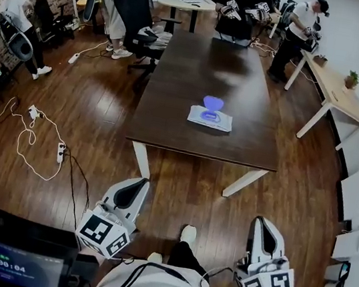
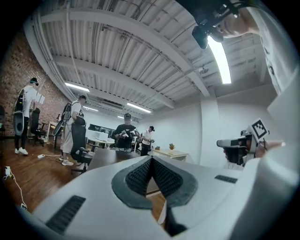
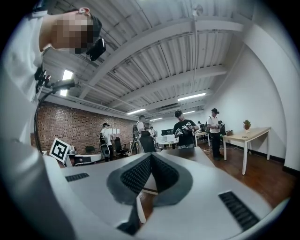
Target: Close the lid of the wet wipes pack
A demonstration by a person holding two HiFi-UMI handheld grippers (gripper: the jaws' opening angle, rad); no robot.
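Observation:
The wet wipes pack [image 1: 210,118] lies flat on the dark brown table [image 1: 198,68], right of its middle. Its blue lid [image 1: 213,103] stands raised at the pack's far side. Both grippers hang low in front of the table's near edge, well short of the pack. My left gripper [image 1: 137,183] points at the near left table leg, and its ribbed pads [image 2: 140,173] meet with nothing between them. My right gripper [image 1: 262,221] is below the near right corner, its pads [image 3: 161,171] also closed on nothing. The pack is hidden in both gripper views.
A black office chair [image 1: 136,11] stands at the table's far left. Several people stand around the far end. Cables and power strips [image 1: 60,152] lie on the floor at left. A light wooden desk [image 1: 336,90] is at right, a monitor [image 1: 6,254] at bottom left.

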